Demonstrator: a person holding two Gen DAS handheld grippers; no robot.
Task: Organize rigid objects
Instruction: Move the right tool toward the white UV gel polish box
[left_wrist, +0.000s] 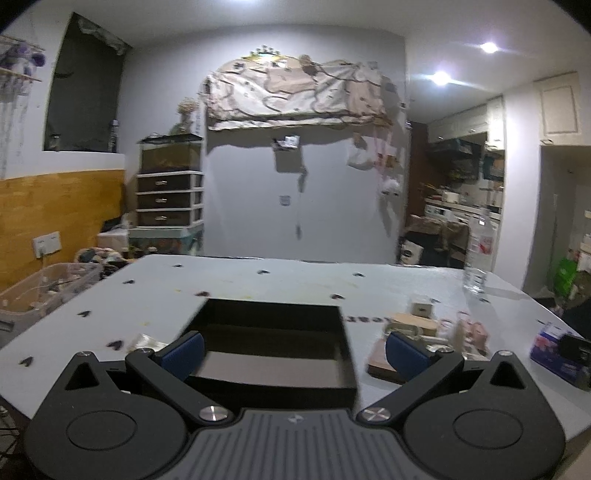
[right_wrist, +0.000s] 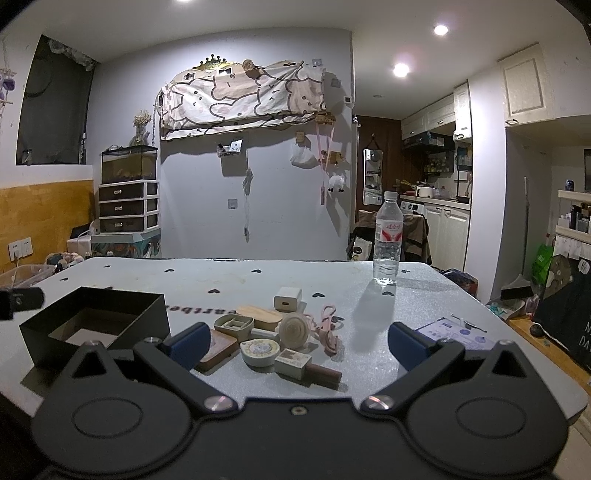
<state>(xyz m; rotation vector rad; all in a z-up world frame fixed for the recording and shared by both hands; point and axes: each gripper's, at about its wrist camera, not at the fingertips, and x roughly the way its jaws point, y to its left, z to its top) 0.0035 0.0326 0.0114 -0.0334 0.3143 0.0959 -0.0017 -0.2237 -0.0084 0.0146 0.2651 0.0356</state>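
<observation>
On the pale, heart-dotted table (right_wrist: 258, 280) both tools hover low at the near edge, and both sets of tongs are spread wide with nothing between the blue pads. The left gripper (left_wrist: 295, 350) looks straight into the open black box (left_wrist: 273, 343), a matte, square-cornered tray that shows only a bare floor from here. The right gripper (right_wrist: 295, 343) faces the pile: a cluster of small hard pieces lying just ahead of it and a touch left of its centre line, between the black box (right_wrist: 99, 325) on the left and a flat printed card (right_wrist: 454, 332) on the right. So the right hand is plainly the nearer one, and the box lies leftward of the pile. Nearest the tongs is a brown stick with a cream block head (right_wrist: 306, 365) (a stamp, I'd guess), its long axis running roughly across the gripper's view, left to right, which suits a straight-in pinch on the shaft. Behind it sit a round cream tin (right_wrist: 260, 350), a ribbed pale disc (right_wrist: 293, 328) standing on edge, a beige divided dish (right_wrist: 234, 325), a wooden slab (right_wrist: 258, 314), a white charger cube (right_wrist: 288, 297) and a soft pink cord (right_wrist: 328, 328). The brown board (right_wrist: 218, 349) touches the left pad's side. A clear plastic water bottle (right_wrist: 388, 240) stands upright well beyond, apart from everything.
</observation>
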